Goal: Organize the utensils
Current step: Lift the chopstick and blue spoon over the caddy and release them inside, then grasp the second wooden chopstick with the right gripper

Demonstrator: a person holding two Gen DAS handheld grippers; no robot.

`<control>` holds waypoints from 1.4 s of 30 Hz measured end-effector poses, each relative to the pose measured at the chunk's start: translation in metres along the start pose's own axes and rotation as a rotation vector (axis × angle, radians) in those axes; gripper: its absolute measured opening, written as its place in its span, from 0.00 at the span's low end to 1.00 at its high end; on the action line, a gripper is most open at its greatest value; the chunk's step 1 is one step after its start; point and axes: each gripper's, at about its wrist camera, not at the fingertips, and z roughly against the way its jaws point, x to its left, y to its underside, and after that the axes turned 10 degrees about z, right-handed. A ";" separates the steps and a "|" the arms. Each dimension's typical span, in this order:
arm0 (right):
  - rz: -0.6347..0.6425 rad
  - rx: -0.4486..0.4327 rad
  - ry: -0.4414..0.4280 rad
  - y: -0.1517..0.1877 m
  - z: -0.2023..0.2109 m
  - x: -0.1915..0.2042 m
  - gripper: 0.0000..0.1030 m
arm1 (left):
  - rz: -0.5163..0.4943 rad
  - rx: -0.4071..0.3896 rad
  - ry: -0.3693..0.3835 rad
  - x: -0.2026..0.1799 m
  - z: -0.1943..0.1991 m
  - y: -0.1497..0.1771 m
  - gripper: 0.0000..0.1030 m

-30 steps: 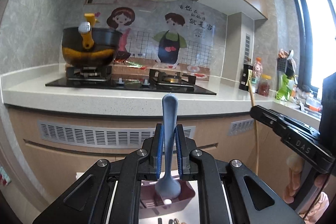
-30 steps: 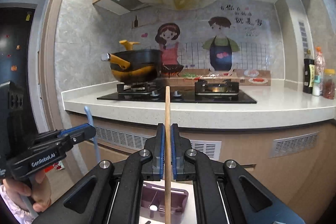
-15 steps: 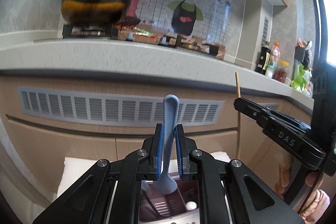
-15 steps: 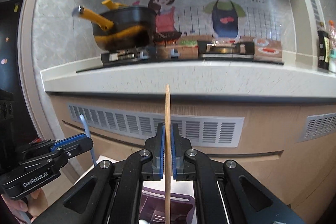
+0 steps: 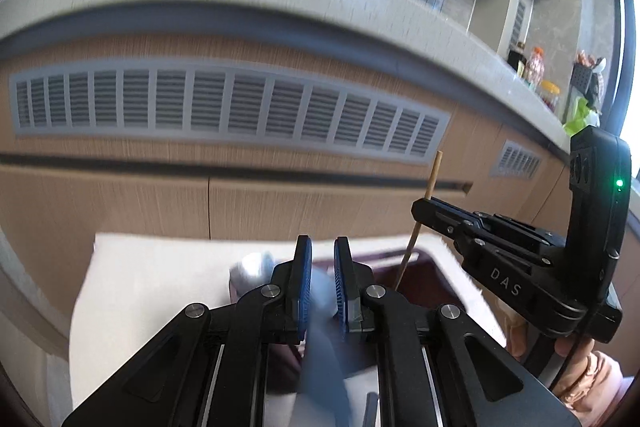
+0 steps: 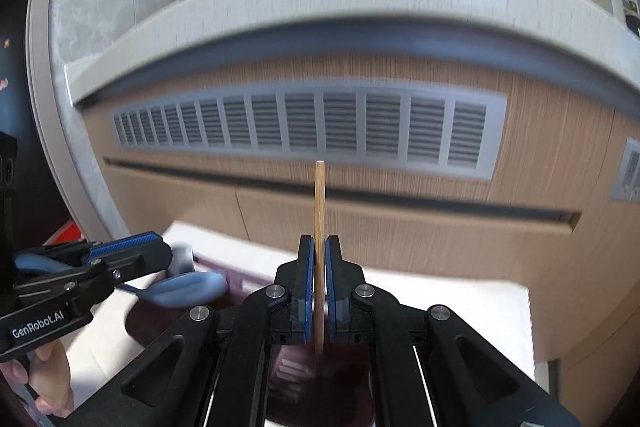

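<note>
We have the dark maroon utensil holder (image 6: 304, 371) sitting on the white table (image 6: 460, 307) right beneath both grippers, so each utensil only needs to go down into it. Our right gripper (image 6: 319, 283) is clamped on the wooden chopstick (image 6: 319, 203), which stands upright with its lower end over the holder's opening. Our left gripper (image 5: 323, 283) is clenched on the blue spoon (image 6: 186, 291), tilted with its bowl hanging over the holder's left edge, so the chopstick looks better lined up.
</note>
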 end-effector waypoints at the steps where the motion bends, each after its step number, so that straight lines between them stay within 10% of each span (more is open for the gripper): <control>1: 0.003 0.007 -0.002 0.004 0.001 0.001 0.06 | 0.003 0.011 -0.002 0.001 -0.002 0.004 0.11; 12: 0.047 0.027 0.022 0.014 0.028 0.006 0.07 | -0.001 0.061 -0.008 -0.010 0.011 0.026 0.11; 17: 0.034 0.027 0.053 0.021 0.050 0.006 0.55 | 0.004 0.035 -0.021 -0.018 0.027 0.020 0.12; 21: 0.037 0.048 0.086 0.039 0.073 0.006 0.57 | 0.003 -0.001 -0.033 -0.023 0.049 0.018 0.15; 23: 0.036 0.079 0.080 0.051 0.081 0.008 0.60 | -0.006 -0.012 -0.043 -0.025 0.058 0.021 0.33; 26: 0.053 0.131 0.075 0.073 0.089 0.016 0.60 | -0.018 -0.035 -0.068 -0.026 0.076 0.035 0.55; 30: 0.024 0.219 -0.003 0.100 0.087 0.029 0.58 | -0.014 -0.022 -0.107 -0.019 0.091 0.061 0.56; 35: -0.016 0.325 -0.108 0.130 0.075 0.055 0.26 | 0.016 0.062 -0.162 -0.003 0.094 0.102 0.57; 42: -0.082 0.426 -0.144 0.147 0.048 0.074 0.19 | 0.025 0.153 -0.250 0.019 0.093 0.150 0.59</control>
